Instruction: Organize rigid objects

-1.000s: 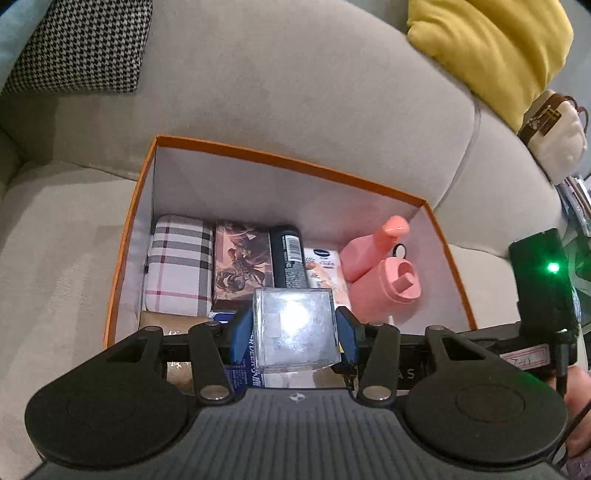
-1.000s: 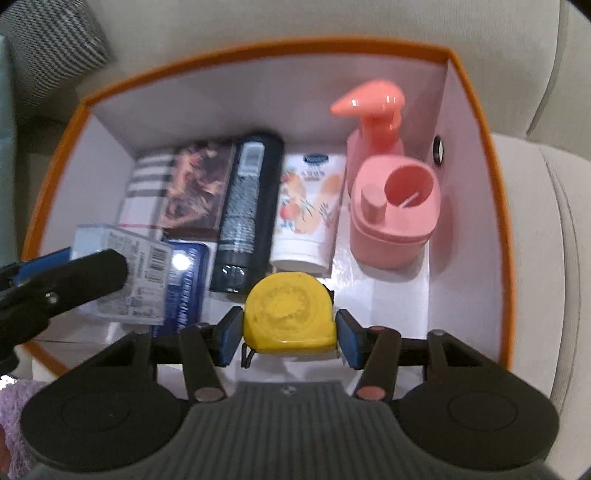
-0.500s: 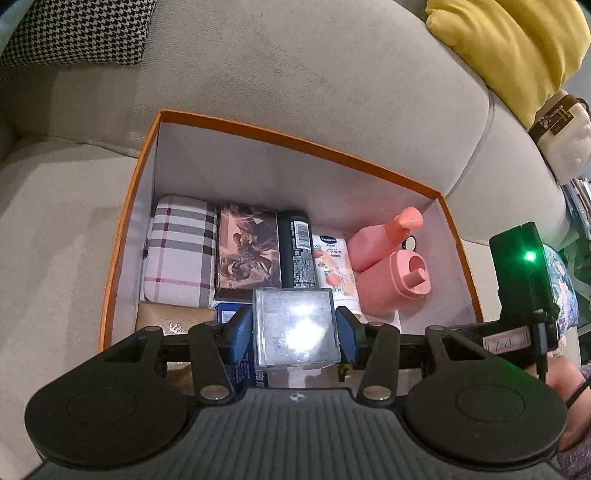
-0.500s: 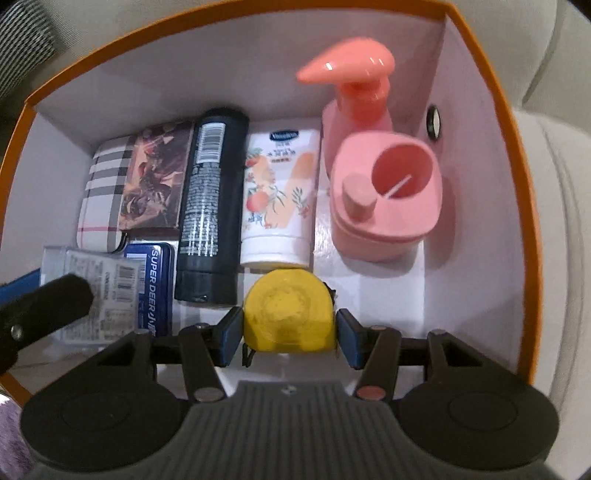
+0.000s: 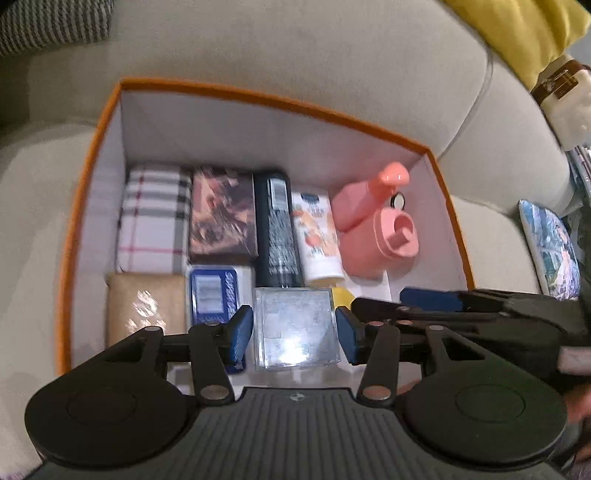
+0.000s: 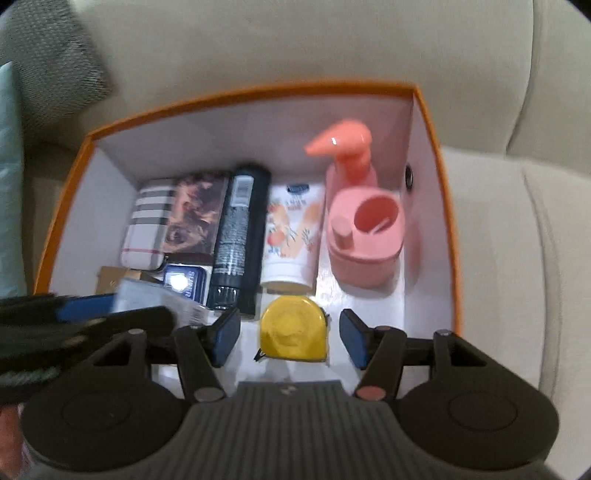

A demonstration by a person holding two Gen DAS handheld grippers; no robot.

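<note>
An orange-rimmed box (image 5: 258, 98) (image 6: 258, 92) sits on a beige sofa. In it lie a plaid case (image 5: 153, 214), a picture box (image 5: 221, 214), a black can (image 5: 277, 229), a white tube (image 5: 317, 236), a pink pump bottle (image 5: 354, 206), a pink holder (image 5: 395, 236), a blue tin (image 5: 214, 295) and a tan packet (image 5: 144, 310). My left gripper (image 5: 295, 334) is shut on a clear plastic case (image 5: 295, 325) over the box's front. My right gripper (image 6: 290, 339) stands open above a yellow tape measure (image 6: 291, 332) that lies on the box floor, with a gap at each pad.
The two grippers hang side by side over the box's front: the right gripper (image 5: 461, 306) shows at the right, the left gripper (image 6: 74, 317) at the left. A yellow cushion (image 5: 517, 29), a houndstooth cushion (image 5: 48, 26) and a white bag (image 5: 565, 92) lie on the sofa.
The right gripper has risen; the tape measure no longer fills its jaws and stays on the box floor. The left view has tipped further down into the box, still with the clear case.
</note>
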